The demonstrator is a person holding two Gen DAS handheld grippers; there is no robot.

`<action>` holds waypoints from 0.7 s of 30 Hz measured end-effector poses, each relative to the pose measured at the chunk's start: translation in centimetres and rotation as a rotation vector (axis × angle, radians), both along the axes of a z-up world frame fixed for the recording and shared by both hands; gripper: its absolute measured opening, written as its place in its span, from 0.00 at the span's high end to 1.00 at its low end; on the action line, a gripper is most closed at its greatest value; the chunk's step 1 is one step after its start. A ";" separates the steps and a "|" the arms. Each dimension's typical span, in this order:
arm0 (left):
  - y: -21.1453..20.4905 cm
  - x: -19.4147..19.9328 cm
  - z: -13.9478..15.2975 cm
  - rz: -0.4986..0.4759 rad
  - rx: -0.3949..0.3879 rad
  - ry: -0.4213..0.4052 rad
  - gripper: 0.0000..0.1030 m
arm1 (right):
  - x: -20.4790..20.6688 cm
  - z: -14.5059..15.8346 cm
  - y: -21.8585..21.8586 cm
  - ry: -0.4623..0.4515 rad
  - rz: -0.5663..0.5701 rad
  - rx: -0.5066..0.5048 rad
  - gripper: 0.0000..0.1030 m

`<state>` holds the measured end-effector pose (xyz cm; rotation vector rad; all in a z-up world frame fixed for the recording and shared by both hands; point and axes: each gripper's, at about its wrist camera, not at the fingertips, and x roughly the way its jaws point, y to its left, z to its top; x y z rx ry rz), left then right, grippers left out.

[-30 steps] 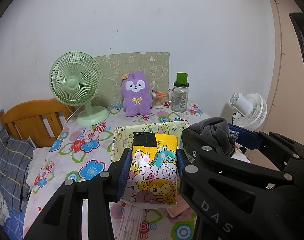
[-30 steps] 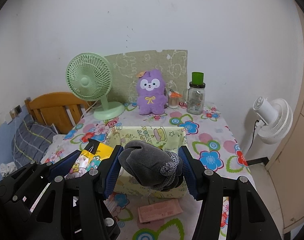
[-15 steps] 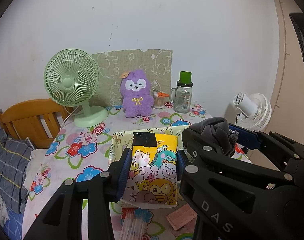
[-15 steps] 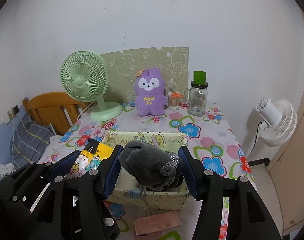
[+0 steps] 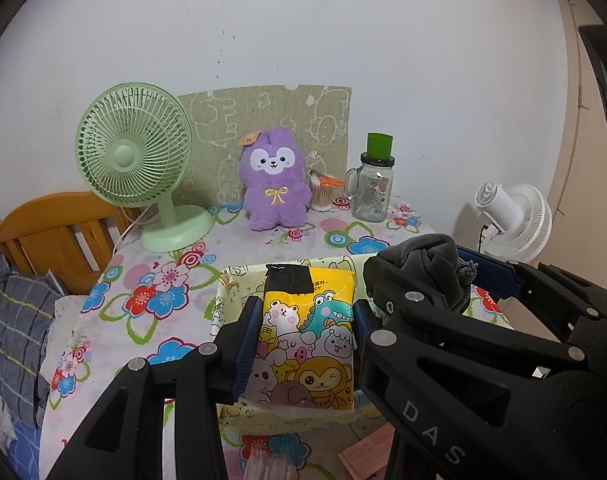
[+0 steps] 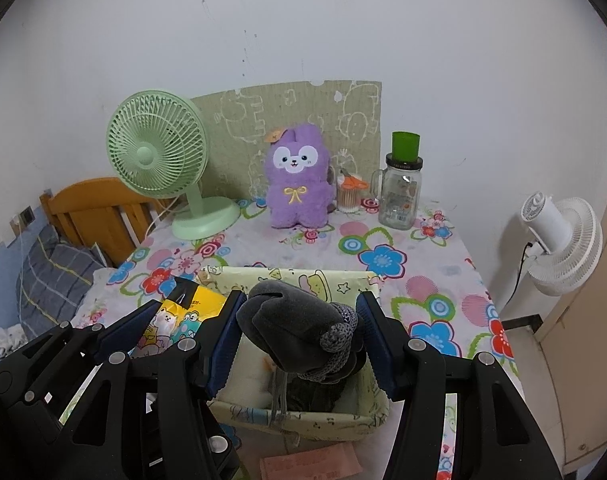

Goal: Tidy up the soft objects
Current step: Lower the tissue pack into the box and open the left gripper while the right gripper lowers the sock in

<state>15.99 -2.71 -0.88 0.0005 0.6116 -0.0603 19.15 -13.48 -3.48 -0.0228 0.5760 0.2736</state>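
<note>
- both of your grippers were pinching something: the left gripper held the yellow tissue pack, the right gripper held the grey knitted hat.
- the fabric basket lay directly under both loads, and the hat hung lower into it.
- the pack stood upright, with its long axis pointing away from you, over the basket's left part.

tissue pack: glossy plastic film, printed
hat: matt grey fleece, knitted cord
bin: printed fabric, soft, creased
plush: fuzzy purple pile
tablecloth: smooth floral sheet
jar: clear glass
gripper pads: ribbed blue rubber
</note>
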 end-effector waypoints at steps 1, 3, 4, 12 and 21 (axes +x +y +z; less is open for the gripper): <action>0.0 0.3 -0.1 0.000 0.000 0.004 0.54 | 0.3 -0.1 0.0 0.003 0.000 0.001 0.41; 0.0 0.6 -0.3 0.000 0.002 0.006 0.54 | 0.6 -0.3 0.0 0.005 0.000 0.003 0.41; 0.0 0.8 -0.3 0.001 0.004 0.008 0.54 | 0.8 -0.4 0.0 0.008 0.002 0.004 0.41; 0.3 2.3 -1.5 0.000 0.003 0.037 0.52 | 2.6 -1.6 0.3 0.033 0.023 0.015 0.41; 1.0 4.0 -2.8 -0.004 -0.006 0.069 0.33 | 4.4 -2.9 1.3 0.059 0.057 0.004 0.42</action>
